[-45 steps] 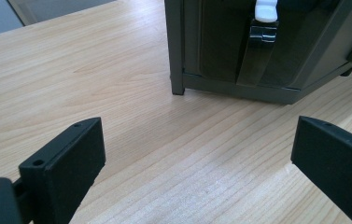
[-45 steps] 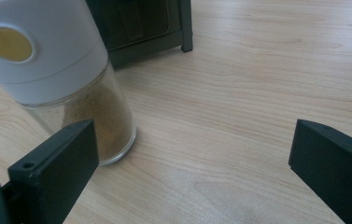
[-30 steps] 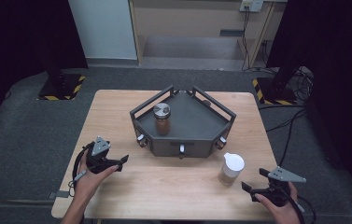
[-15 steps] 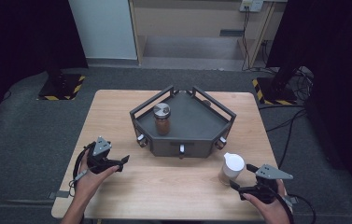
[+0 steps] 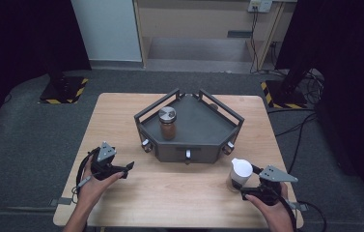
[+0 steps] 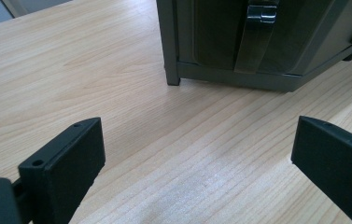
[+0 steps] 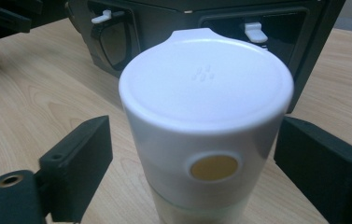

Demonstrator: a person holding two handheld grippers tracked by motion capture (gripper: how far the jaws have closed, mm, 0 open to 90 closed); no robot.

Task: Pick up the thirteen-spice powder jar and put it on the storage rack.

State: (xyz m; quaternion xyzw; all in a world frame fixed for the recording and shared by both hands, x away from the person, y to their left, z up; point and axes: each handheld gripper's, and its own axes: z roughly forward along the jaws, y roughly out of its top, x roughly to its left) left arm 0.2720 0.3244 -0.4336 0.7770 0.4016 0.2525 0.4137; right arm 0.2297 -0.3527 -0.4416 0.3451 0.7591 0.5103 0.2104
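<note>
Left hand: a hand [image 5: 92, 186] reaches in over the table's near-left edge, wrapped around the left gripper.
Left gripper: the left gripper [image 5: 121, 168] sits low over the wood at the near left, a grey three-cornered plate on top and a cable looping behind it; its jaws point right, toward the tray. In the left gripper view [image 6: 197, 154] the two black jaws stand wide apart with bare wood between them, gripping nothing.
Table: a pale wooden table [image 5: 117, 121] on a dark grey floor.
Tray: a dark grey metal tray [image 5: 201, 130] with a raised rail sits at mid-table, its near face carrying small knobs and latches; from the left gripper view its corner foot [image 6: 172, 77] stands on the wood ahead of the jaws, well apart from them.
Jar: a brown jar [image 5: 167, 123] with a silver lid stands upright in the left part of the tray.
White cup: a lidded white cup [image 5: 240, 173] stands upright on the table just in front of the tray's right corner.
Right gripper: the right gripper [image 5: 247, 189] is at the near right, jaws spread to either side of the white cup [image 7: 206, 135]; gaps show on both sides, so nothing is clamped.
Right hand: a hand [image 5: 273, 210] holds it from the table's near edge.
</note>
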